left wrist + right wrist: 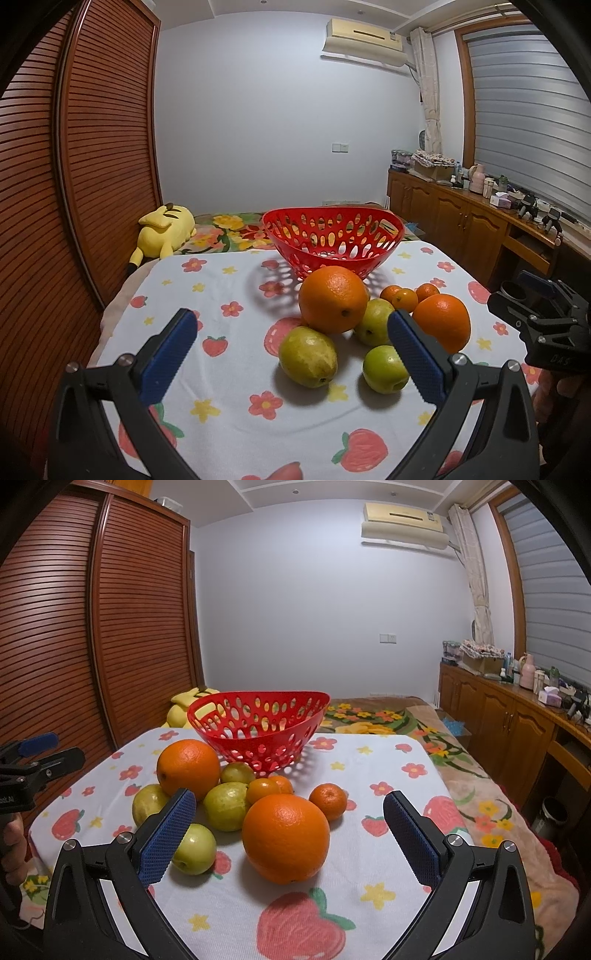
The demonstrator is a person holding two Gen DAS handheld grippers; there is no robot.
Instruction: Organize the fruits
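both tools are spread wide with nothing between their blue pads. in the left wrist view the left tool (291, 354) fills the bottom of the frame, its pads standing either side of a cluster of fruit on the desk (229, 391), which is covered by a white cloth printed with strawberries and flowers. in the right wrist view the right tool (290, 836) sits low in the frame the same way, gaping around the nearer fruit without touching any.

the fruit lies in a loose heap at the centre of both views, in front of the red basket (332, 236). the basket stands in the middle of the frame at the far edge of the desk, and no fruit shows inside it. in the right wrist view a large orange (286, 838) is nearest, at centre; a second orange (188, 768) lies up and left of it, close to the basket. a green pear (227, 805) rests between the two, another pear (149, 806) shows at centre left, and a green apple (195, 849) is partly hidden behind the left pad. small tangerines (328, 800) sit just right of centre.

a yellow plush toy (166, 230) lies on the bed at middle left of the left wrist view.
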